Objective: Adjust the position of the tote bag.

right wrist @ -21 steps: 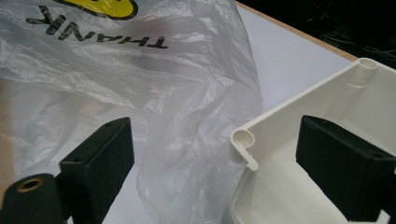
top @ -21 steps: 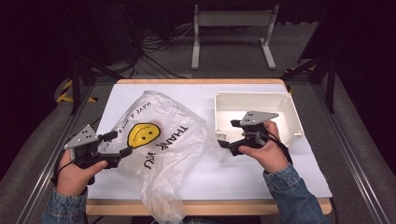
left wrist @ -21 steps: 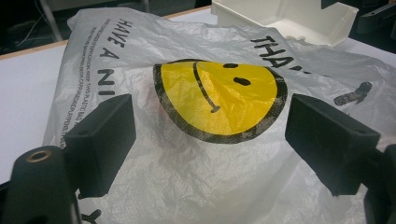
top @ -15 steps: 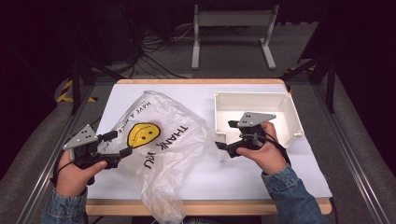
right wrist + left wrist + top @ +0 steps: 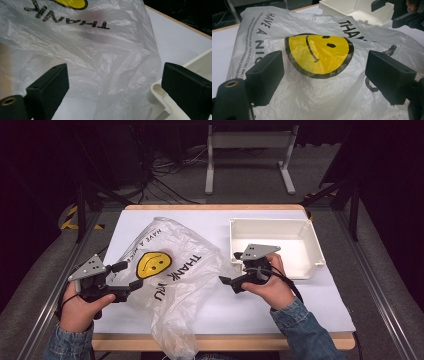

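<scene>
Both grippers released: bag [image 5: 175,280] lies between left gripper [image 5: 129,275] and right gripper [image 5: 226,281], left nearer.

Your left gripper [image 5: 322,75] stands open before the plastic bag [image 5: 317,82]; its smiley face [image 5: 319,55] lies between the jaws.

Before you lies the white-topped counter [image 5: 280,315] with its wooden edge, a white open tray [image 5: 310,240] standing empty at its far right, while beyond it, on the grey floor [image 5: 240,190], you see a white metal stand [image 5: 250,140] and tangled dark cables [image 5: 165,165] to its left.
</scene>
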The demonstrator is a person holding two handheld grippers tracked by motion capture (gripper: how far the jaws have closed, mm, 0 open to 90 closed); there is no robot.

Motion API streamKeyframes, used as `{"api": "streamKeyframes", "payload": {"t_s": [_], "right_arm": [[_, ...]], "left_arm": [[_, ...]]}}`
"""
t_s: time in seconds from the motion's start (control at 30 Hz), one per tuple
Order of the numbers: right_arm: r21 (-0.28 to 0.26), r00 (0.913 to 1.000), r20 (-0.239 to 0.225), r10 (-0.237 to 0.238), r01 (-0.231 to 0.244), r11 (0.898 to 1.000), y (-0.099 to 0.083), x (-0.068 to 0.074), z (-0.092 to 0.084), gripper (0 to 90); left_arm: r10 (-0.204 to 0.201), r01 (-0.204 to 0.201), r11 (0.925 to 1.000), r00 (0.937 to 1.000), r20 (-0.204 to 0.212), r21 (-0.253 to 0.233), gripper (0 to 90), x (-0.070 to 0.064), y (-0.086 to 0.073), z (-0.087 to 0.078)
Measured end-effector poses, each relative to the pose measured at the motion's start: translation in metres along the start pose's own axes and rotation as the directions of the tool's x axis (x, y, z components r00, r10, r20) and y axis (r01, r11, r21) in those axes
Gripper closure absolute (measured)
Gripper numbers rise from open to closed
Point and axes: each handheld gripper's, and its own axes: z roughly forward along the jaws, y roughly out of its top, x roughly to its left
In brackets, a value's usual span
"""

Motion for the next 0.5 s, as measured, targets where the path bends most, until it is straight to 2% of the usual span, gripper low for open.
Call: {"api": "streamKeyframes", "payload": {"t_s": [0.1, 0.23, 0.3, 0.37, 0.4, 0.5], "right_arm": [[0.032, 1.0000, 0.002, -0.008, 0.008, 0.999, -0.002, 0.003, 0.010, 8.1], [0.030, 0.9999, -0.012, 0.003, -0.003, 1.000, -0.006, 0.006, 0.018, 11.3], [0.039, 0.9999, -0.014, -0.009, 0.010, 0.999, -0.007, 0.007, 0.020, 14.8], [0.043, 0.9999, -0.010, -0.014, 0.015, 0.999, -0.007, 0.008, 0.021, 22.4], [0.046, 0.9998, -0.008, -0.020, 0.020, 0.999, -0.008, 0.008, 0.021, 26.3], [0.074, 0.9994, -0.008, -0.033, 0.034, 0.997, -0.008, 0.008, 0.021, 47.3]], "left_arm": [[0.008, -0.008, 1.0000, 0.9999, 0.009, 0.003, 15.9, -0.002, 0.000, 0.001], [0.014, -0.014, 0.9999, 0.9998, 0.014, 0.006, 15.7, -0.003, 0.000, 0.002], [0.007, -0.007, 0.9999, 0.9998, 0.018, 0.008, 15.6, -0.003, 0.000, 0.003], [0.020, -0.020, 0.9997, 0.9996, 0.022, 0.012, 15.5, -0.003, 0.000, 0.004], [0.012, -0.013, 0.9999, 0.9997, 0.023, 0.011, 15.3, -0.004, 0.000, 0.004], [0.025, -0.026, 0.9994, 0.9991, 0.035, 0.021, 15.0, -0.004, 0.000, 0.006]]}}
